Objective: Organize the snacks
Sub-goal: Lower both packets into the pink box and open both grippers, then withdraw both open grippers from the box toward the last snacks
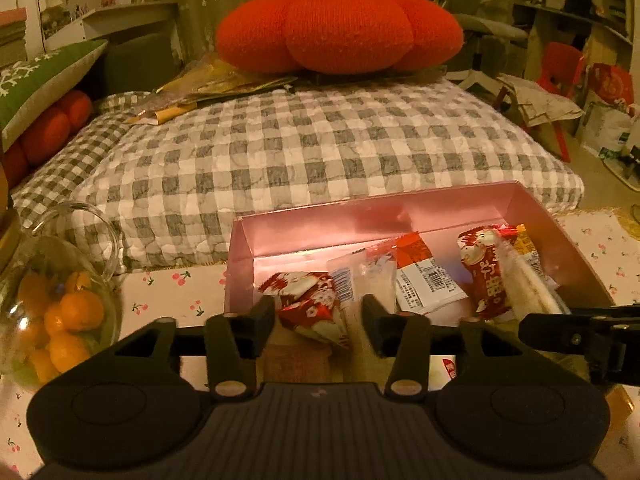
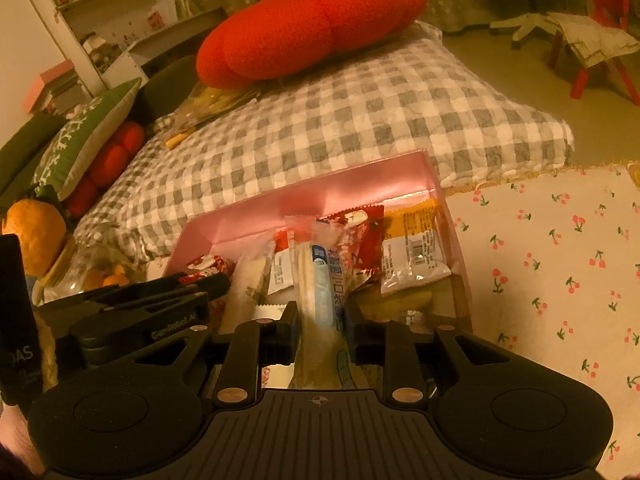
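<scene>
Fingers of the right gripper (image 2: 320, 330) are pressed against a long clear-wrapped snack stick (image 2: 320, 280), holding it up over the pink box (image 2: 320, 196), probably to lay it among the packets. Beside it, the left gripper (image 1: 318, 322) stands parted; a red-and-white packet (image 1: 312, 304) lies between its jaws, seemingly untouched, though the angle is poor. Farther left sits a glass jar of oranges (image 1: 60, 304). Beyond the box lies a checked cushion (image 1: 320, 136) with a red pillow (image 1: 340, 32).
</scene>
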A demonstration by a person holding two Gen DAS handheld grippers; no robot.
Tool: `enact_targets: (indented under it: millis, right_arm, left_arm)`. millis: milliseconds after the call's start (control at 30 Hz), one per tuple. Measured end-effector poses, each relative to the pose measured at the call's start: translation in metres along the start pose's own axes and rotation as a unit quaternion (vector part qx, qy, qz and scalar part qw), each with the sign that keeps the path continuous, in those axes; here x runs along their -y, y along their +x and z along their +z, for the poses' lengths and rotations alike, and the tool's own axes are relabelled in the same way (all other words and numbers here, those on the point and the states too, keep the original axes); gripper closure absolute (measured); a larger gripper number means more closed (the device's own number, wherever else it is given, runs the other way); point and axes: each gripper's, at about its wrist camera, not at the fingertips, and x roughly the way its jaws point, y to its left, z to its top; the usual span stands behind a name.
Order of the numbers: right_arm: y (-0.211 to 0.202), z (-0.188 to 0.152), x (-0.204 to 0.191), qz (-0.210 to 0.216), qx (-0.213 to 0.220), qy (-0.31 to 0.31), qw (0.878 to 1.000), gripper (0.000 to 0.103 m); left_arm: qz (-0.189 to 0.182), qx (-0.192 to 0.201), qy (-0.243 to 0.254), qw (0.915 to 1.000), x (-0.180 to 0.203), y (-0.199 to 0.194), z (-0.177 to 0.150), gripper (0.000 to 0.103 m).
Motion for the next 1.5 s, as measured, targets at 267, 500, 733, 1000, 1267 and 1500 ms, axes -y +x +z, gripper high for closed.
enact_targets:
  millis: [267, 500, 733, 1000, 1267, 1500]
  right_arm:
    - [-0.021, -0.003, -0.01, -0.003, 0.007, -0.009, 1.0, 0.055]
    - [-0.043, -0.005, -0.012, -0.015, 0.016, -0.011, 1.0, 0.039]
    - [-0.065, -0.012, -0.015, -0.024, 0.018, -0.02, 0.999, 0.035]
    - [-0.086, -0.024, -0.021, -0.025, 0.019, -0.039, 0.999, 0.028]
    - [-0.105, -0.041, -0.025, -0.034, 0.019, -0.065, 0.997, 0.022]
    - [-0.117, -0.058, -0.029, -0.047, 0.015, -0.091, 0.995, 0.017]
  left_arm:
    - [-0.006, 0.009, 0.004, 0.9999, 0.001, -0.018, 0.0, 0.045]
    - [-0.022, 0.01, -0.013, 0.9996, 0.0, -0.036, -0.005, 0.035]
    - [-0.021, 0.009, -0.001, 0.9997, 0.004, -0.052, -0.015, 0.03]
    - [-0.035, 0.015, -0.012, 0.9992, 0.001, -0.077, -0.028, 0.022]
    - [-0.044, 0.011, -0.022, 0.9987, -0.001, -0.097, -0.046, 0.013]
    - [-0.057, -0.003, -0.045, 0.9974, -0.003, -0.108, -0.063, 0.007]
